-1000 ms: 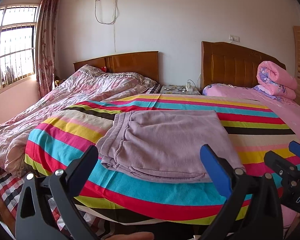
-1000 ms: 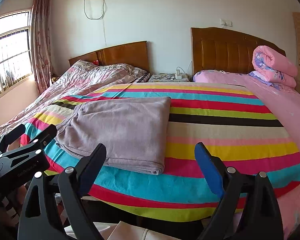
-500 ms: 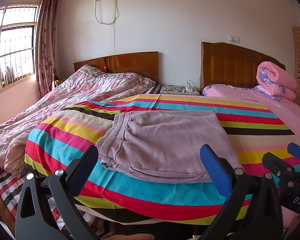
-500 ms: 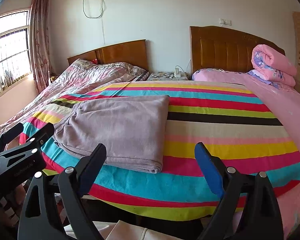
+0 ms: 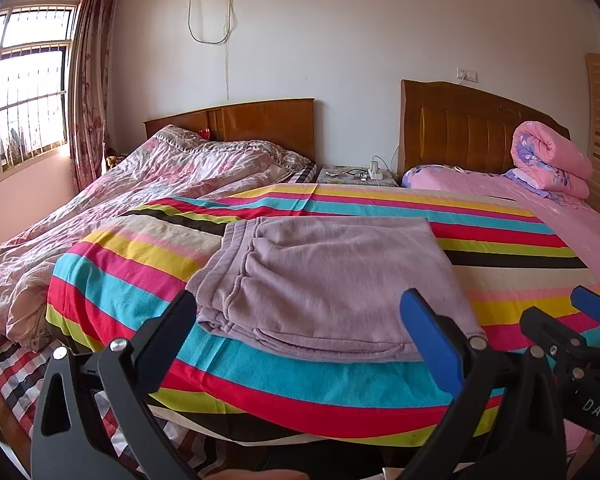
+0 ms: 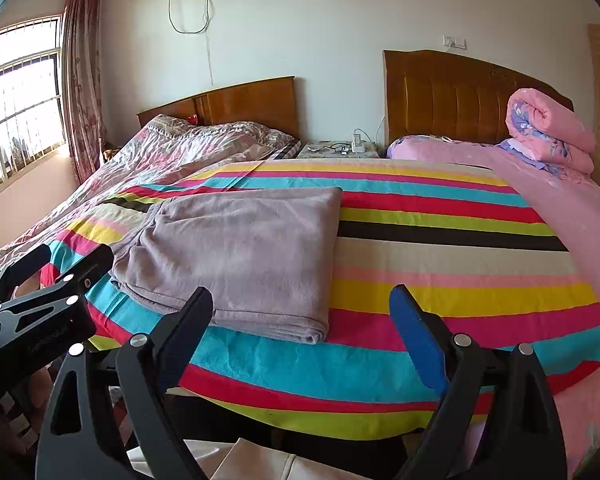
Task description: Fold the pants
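The lilac-grey pants (image 5: 328, 284) lie folded into a flat rectangle on the striped blanket (image 5: 500, 248), waistband to the left. They also show in the right wrist view (image 6: 244, 252). My left gripper (image 5: 300, 320) is open and empty, held in front of the bed's near edge, short of the pants. My right gripper (image 6: 300, 316) is open and empty, held in front of the bed, to the right of the pants. Each gripper shows at the edge of the other's view: the right one (image 5: 572, 332) and the left one (image 6: 40, 280).
A rumpled pink quilt (image 5: 148, 192) covers the left bed. A rolled pink quilt (image 5: 548, 160) sits by the right headboard (image 5: 460, 128). A nightstand (image 5: 352, 174) with small items stands between the beds. A window (image 5: 20, 88) is at left.
Both grippers have drifted very slightly; the view is almost the same. The pants have not moved.
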`<state>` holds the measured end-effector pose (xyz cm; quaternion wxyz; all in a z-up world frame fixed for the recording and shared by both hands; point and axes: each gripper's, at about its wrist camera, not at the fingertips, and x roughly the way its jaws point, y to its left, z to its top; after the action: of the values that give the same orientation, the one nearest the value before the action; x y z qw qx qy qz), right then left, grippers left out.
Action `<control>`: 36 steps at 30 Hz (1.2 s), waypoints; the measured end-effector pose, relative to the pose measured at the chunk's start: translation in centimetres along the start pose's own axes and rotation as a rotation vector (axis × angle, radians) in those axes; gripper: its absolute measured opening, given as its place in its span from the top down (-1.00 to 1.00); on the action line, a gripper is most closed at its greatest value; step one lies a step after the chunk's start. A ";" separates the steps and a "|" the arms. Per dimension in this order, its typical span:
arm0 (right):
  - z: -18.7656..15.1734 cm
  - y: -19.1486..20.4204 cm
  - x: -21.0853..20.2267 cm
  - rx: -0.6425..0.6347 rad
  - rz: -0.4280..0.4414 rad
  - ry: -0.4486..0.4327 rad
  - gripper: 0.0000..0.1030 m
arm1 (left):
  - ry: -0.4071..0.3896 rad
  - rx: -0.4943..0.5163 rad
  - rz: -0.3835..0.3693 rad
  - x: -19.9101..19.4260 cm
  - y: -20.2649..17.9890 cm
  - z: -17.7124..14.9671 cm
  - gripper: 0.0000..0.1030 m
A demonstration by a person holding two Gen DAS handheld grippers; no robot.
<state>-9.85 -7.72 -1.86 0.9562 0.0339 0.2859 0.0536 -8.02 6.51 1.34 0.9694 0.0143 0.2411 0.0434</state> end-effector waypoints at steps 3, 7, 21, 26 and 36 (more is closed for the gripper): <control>0.0 0.0 0.0 -0.002 0.003 0.002 -0.69 | 0.000 0.000 0.003 0.0 0.0 -0.1 -0.97; -0.1 0.0 0.0 -0.003 0.005 0.002 -0.69 | 0.000 0.001 0.002 0.0 0.0 0.0 -0.97; 0.0 -0.1 0.1 -0.007 0.012 0.005 -0.69 | 0.004 0.003 0.003 0.1 0.0 -0.1 -0.97; 0.1 -0.1 0.3 -0.009 0.017 0.009 -0.69 | 0.009 0.006 0.002 0.1 0.1 -0.3 -0.97; 0.3 -0.1 0.4 -0.012 0.019 0.007 -0.69 | 0.010 0.007 0.002 0.2 0.2 -0.3 -0.97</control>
<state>-9.33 -7.79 -1.87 0.9548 0.0308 0.2886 0.0645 -7.98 6.69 1.00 0.9681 0.0176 0.2460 0.0437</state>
